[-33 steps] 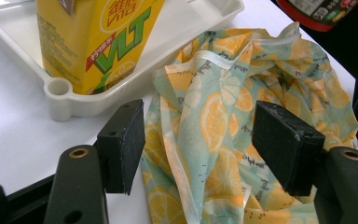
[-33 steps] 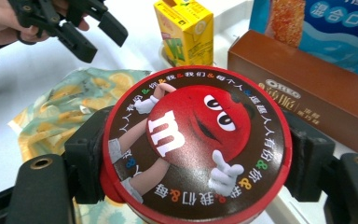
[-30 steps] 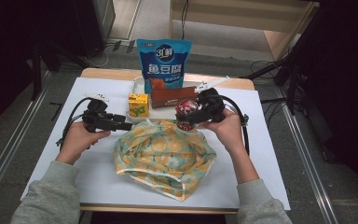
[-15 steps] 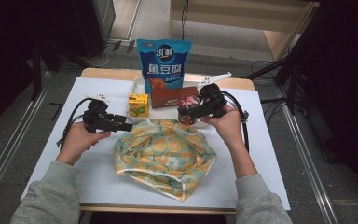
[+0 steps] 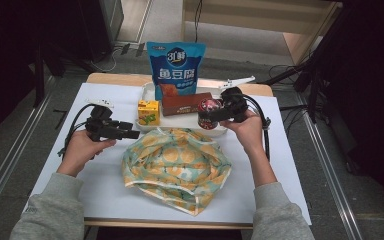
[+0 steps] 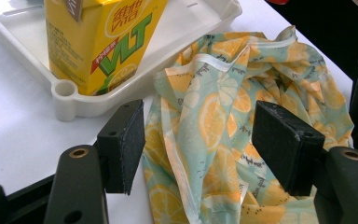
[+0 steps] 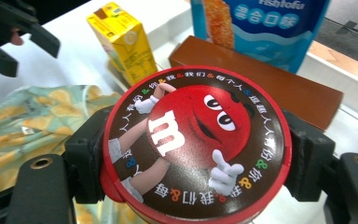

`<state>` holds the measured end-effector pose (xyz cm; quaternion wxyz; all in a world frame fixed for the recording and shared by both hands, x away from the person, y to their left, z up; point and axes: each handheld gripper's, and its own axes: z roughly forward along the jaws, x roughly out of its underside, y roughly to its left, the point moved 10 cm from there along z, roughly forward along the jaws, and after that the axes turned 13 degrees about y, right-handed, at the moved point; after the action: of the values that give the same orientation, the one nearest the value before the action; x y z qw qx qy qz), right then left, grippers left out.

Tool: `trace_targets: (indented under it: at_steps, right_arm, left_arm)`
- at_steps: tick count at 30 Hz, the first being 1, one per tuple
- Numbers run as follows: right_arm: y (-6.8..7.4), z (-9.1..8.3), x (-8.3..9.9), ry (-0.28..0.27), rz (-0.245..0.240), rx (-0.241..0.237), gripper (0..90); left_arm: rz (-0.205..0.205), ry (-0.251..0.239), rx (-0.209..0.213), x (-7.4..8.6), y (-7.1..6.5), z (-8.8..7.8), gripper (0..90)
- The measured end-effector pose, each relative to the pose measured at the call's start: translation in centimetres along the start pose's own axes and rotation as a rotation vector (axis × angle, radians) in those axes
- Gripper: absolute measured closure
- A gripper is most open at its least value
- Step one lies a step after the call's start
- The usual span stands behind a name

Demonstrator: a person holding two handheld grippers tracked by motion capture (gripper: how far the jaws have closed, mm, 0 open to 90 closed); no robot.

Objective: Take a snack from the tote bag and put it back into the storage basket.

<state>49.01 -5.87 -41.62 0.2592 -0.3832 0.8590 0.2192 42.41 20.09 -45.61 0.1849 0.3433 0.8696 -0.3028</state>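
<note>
In the white tray (image 5: 150, 90) at the table's far edge we saw a yellow juice carton (image 5: 148, 112), a brown box (image 5: 186, 103) and a blue fish-tofu bag (image 5: 176, 69). Our right gripper (image 5: 214, 114) clamped the round candy tub (image 7: 196, 140), whose red-character lid showed plainly in the right gripper view; it had moved slightly toward the tray's near right corner. Our left gripper (image 6: 200, 140) stood open at the lemon-print bag (image 6: 233, 121).

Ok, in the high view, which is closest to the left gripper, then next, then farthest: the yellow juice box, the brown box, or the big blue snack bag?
From the left gripper:
1. Yellow juice box, just beyond its jaws, at the left end of the white tray.
2. Brown box, farther right, in the tray's middle.
3. Blue snack bag, standing at the tray's back.
</note>
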Motion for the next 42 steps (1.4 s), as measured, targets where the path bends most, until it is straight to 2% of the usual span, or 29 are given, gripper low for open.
trace_targets:
  at_steps: [20, 26, 29, 42]
  right_arm:
    - [-3.1, 2.5, 1.1, 0.023, 0.045, 0.053, 25.4]
    - [-3.6, 3.3, 1.1, 0.028, 0.048, 0.063, 25.4]
    - [-4.0, 3.5, 1.2, 0.024, 0.054, 0.080, 25.4]
    - [-4.9, 4.6, 1.5, 0.024, 0.074, 0.093, 25.4]
  left_arm:
    - [0.002, 0.001, 0.005, 0.1, -0.2, 0.0, 34.8]
    - [0.003, 0.003, 0.003, 0.1, -0.1, 0.0, 34.8]
    - [-0.005, -0.011, 0.012, 0.0, -0.1, -0.1, 34.8]
    - [-0.004, 0.000, 0.008, 0.1, -0.1, 0.0, 34.8]
